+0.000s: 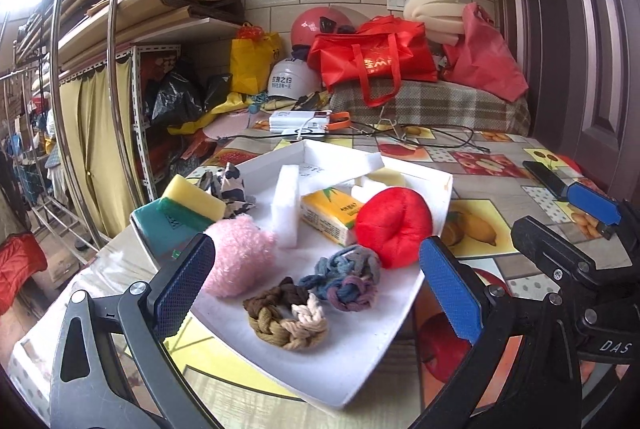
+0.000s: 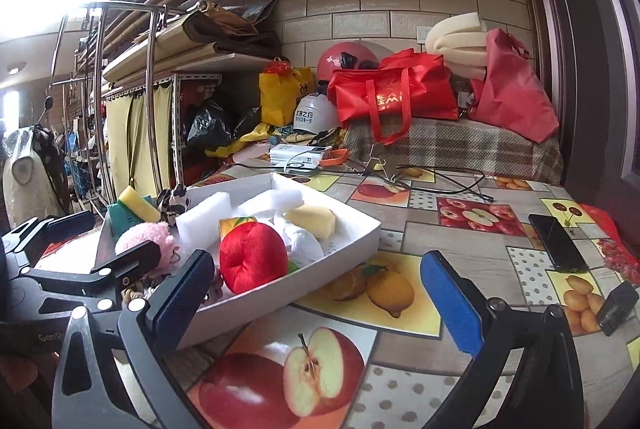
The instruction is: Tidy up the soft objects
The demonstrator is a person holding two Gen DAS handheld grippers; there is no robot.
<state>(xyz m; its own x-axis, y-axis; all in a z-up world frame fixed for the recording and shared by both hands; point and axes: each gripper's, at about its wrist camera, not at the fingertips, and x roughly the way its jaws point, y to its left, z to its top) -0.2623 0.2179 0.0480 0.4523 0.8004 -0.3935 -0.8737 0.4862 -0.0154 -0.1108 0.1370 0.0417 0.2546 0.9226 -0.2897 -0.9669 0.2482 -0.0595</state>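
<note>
The left gripper [image 1: 316, 285] hung with jaws apart over the white tray [image 1: 352, 361], holding nothing. In the tray lay a pink plush ball [image 1: 240, 257], red plush [image 1: 394, 225] and two braided rope knots. The right gripper [image 2: 320, 289] stood apart too, empty above the fruit-patterned worktop [image 2: 432, 225].

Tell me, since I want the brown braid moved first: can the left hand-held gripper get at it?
Probably yes. The left hand-held gripper is open, and the brown braid lies uncovered in the tray, between its fingers.
</note>
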